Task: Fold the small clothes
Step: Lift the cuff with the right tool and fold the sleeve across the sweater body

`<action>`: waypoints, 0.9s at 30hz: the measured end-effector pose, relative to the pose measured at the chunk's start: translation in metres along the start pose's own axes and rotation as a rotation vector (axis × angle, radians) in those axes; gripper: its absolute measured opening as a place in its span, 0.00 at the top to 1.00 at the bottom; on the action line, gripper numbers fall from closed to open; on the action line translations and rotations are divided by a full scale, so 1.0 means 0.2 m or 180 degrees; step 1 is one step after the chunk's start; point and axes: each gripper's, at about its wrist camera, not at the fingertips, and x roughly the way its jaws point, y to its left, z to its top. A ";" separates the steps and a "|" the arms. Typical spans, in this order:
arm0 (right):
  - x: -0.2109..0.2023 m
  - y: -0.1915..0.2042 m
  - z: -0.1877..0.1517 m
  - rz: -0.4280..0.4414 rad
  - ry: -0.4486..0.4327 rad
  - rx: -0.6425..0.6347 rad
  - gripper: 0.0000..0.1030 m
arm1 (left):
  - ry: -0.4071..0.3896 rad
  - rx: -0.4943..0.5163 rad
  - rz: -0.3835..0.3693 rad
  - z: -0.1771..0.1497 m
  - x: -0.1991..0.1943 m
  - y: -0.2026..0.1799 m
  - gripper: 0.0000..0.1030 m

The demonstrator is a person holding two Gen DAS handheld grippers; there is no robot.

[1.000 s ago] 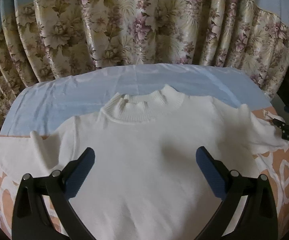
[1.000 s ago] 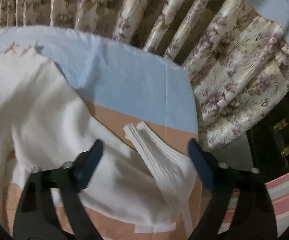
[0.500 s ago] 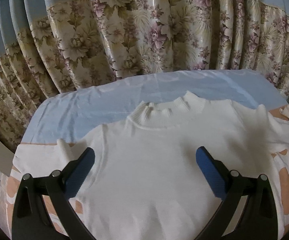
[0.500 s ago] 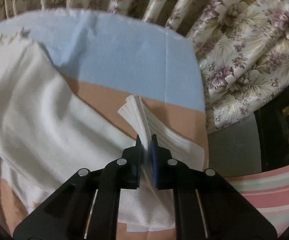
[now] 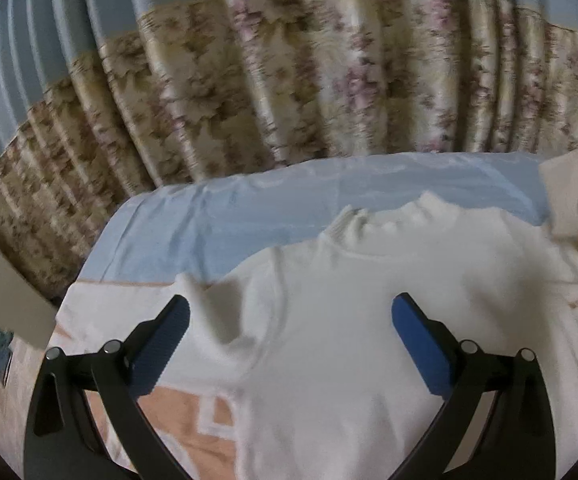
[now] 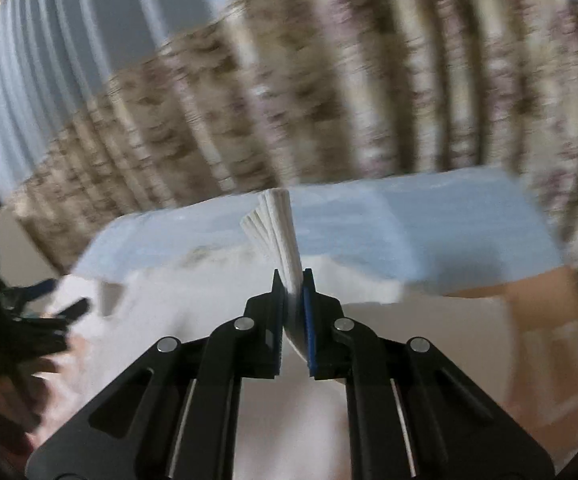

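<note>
My right gripper (image 6: 292,280) pinches the white ribbed sweater's sleeve cuff (image 6: 277,228); my left gripper (image 5: 289,320) hangs wide open above the white knit sweater (image 5: 349,320).

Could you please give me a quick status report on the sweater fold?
Right gripper shut on the ribbed sleeve cuff, lifted. Left gripper open above the white sweater, holding nothing. Nothing in the way.

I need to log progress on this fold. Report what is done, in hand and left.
Done: the white sweater lies spread face up on the bed sheet, collar away from the cameras.
In hand: the right gripper is shut on the ribbed sleeve cuff, raised off the sheet.
Left: the other sleeve is unfolded beside the open left gripper; the body is unfolded.
</note>
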 end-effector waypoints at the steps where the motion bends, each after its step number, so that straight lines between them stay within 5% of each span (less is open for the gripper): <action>1: 0.07 0.07 -0.01 0.0087 0.0069 0.0010 0.91 | 0.0028 -0.0032 0.0044 -0.01 0.01 0.03 0.02; 9: 0.58 0.53 -0.25 0.0304 0.0814 -0.0356 0.91 | 0.0262 -0.0346 -0.0134 -0.08 0.04 0.27 0.02; 12: 0.57 0.56 -0.29 0.0367 0.0975 -0.0479 0.77 | 0.0322 -0.0375 -0.0218 -0.09 0.05 0.26 0.02; 13: 0.53 0.55 -0.30 0.0382 0.0953 -0.0502 0.61 | 0.0335 -0.0374 -0.0268 -0.09 0.06 0.26 0.02; 16: 0.36 0.46 -0.28 0.0242 0.0752 -0.0591 0.42 | 0.0391 -0.0397 -0.0496 -0.09 0.08 0.21 0.02; 20: 0.17 0.20 -0.24 -0.0296 0.0496 -0.0441 0.38 | 0.0544 -0.0416 -0.0948 -0.10 0.15 0.05 0.02; 25: 0.04 0.01 -0.21 -0.0473 0.0276 -0.0175 0.38 | 0.0715 -0.0141 -0.0982 -0.14 0.25 -0.24 0.02; 27: 0.01 -0.02 -0.23 -0.0494 0.0215 -0.0178 0.38 | 0.0781 -0.0069 -0.1004 -0.16 0.28 -0.32 0.13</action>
